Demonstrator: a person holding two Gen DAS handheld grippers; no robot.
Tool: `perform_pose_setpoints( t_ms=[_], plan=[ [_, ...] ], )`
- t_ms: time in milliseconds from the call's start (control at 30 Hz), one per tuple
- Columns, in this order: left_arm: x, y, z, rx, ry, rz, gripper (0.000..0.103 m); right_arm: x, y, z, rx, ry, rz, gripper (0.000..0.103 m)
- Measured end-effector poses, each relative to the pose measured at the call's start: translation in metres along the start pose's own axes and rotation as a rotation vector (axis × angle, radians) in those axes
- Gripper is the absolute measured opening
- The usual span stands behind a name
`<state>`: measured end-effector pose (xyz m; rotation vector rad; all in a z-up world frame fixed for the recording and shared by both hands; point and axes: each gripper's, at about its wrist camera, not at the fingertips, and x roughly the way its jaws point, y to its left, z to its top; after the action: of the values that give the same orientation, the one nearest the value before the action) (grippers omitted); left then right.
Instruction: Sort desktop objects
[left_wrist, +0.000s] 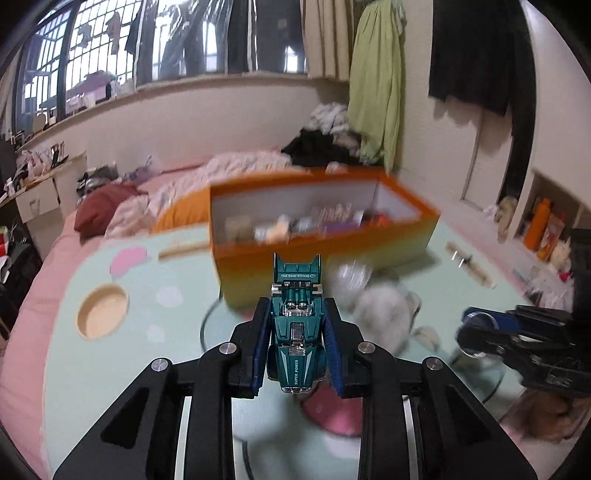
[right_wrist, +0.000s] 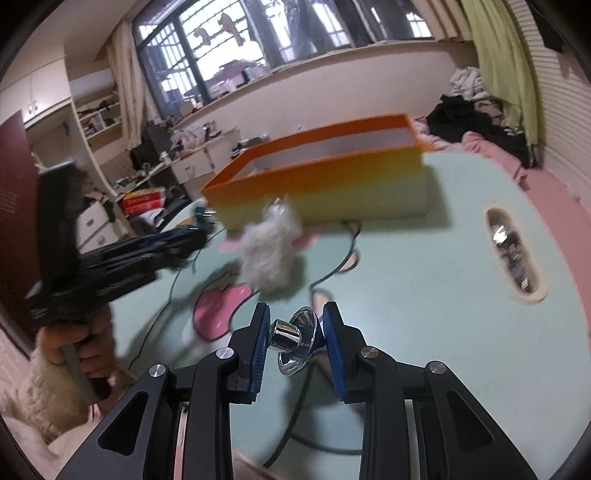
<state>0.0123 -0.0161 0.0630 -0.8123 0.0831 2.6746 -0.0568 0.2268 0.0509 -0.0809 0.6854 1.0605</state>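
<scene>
Teal toy car (left_wrist: 296, 336) between left jaws

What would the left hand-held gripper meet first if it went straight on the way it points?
Probably the orange box: the left hand-held gripper, shut on a toy car, points at its near wall. Blur makes depth uncertain.

both grippers (left_wrist: 297, 339) (right_wrist: 297, 341) are black, with ribbed blue pads (right_wrist: 258, 350) and round silver screws.
</scene>
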Motion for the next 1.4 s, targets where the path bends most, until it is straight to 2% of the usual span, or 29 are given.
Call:
perform_pose_setpoints(
  t_ms=[100,200,267,367,400,433,467,567,667,700,733,767,833,933,1133,1200,1267,1333,1367,1400],
  plan=[
    [0.000,-0.003,0.037,-0.013,-0.056,-0.027,0.028,-0.003,0.001,0.035,0.015,-0.041,-0.017,0.029],
    [0.011,-0.002,0.072,-0.042,-0.105,-0.021,0.028,0.011,0.007,0.082,-0.001,-0.083,-0.095,0.029],
    [0.029,0.003,0.092,-0.069,-0.106,-0.015,0.028,0.030,0.007,0.109,-0.002,-0.090,-0.145,0.029],
    [0.063,0.010,0.103,-0.113,-0.062,-0.009,0.031,0.067,-0.002,0.135,0.022,-0.065,-0.203,0.029],
    [0.073,0.010,0.100,-0.113,-0.046,0.004,0.045,0.080,-0.006,0.138,0.032,-0.042,-0.227,0.031],
    [0.083,0.010,0.096,-0.108,-0.022,0.036,0.060,0.091,-0.010,0.139,0.042,-0.019,-0.245,0.042],
    [0.090,0.011,0.092,-0.101,-0.006,0.076,0.064,0.099,-0.014,0.137,0.052,-0.001,-0.261,0.051],
    [0.089,0.011,0.082,-0.099,-0.031,0.062,0.066,0.105,-0.021,0.130,0.040,-0.007,-0.306,0.058],
    [0.070,0.012,0.079,-0.118,-0.078,0.034,0.071,0.087,-0.015,0.125,0.022,-0.068,-0.312,0.063],
    [0.060,0.010,0.078,-0.115,-0.092,0.028,0.077,0.078,-0.013,0.124,0.022,-0.092,-0.308,0.065],
    [0.050,0.007,0.076,-0.107,-0.102,0.027,0.083,0.071,-0.010,0.124,0.020,-0.110,-0.307,0.073],
    [0.043,0.004,0.074,-0.098,-0.103,0.027,0.084,0.060,-0.006,0.119,0.018,-0.130,-0.311,0.080],
    [0.027,-0.003,0.063,-0.069,-0.080,0.016,0.084,0.048,-0.002,0.112,0.016,-0.137,-0.315,0.084],
    [0.009,-0.005,0.036,-0.051,-0.024,-0.014,0.084,0.036,0.007,0.089,0.001,-0.076,-0.302,0.085],
    [0.003,-0.006,-0.022,-0.084,0.131,-0.053,0.084,0.040,0.014,0.023,-0.025,0.170,-0.288,0.085],
    [0.004,-0.016,-0.039,-0.072,0.161,-0.049,0.084,0.042,0.009,0.007,-0.012,0.213,-0.305,0.085],
    [0.015,-0.024,-0.056,-0.043,0.210,-0.037,0.084,0.039,0.008,-0.003,-0.040,0.194,-0.383,0.092],
    [0.023,-0.034,-0.062,0.003,0.210,0.020,0.092,0.040,0.007,-0.007,-0.046,0.196,-0.403,0.103],
    [0.027,-0.037,-0.062,0.024,0.219,0.055,0.095,0.040,0.006,-0.009,-0.054,0.190,-0.403,0.103],
    [0.028,-0.040,-0.062,0.024,0.230,0.049,0.103,0.041,0.007,-0.009,-0.055,0.187,-0.401,0.103]
  ],
)
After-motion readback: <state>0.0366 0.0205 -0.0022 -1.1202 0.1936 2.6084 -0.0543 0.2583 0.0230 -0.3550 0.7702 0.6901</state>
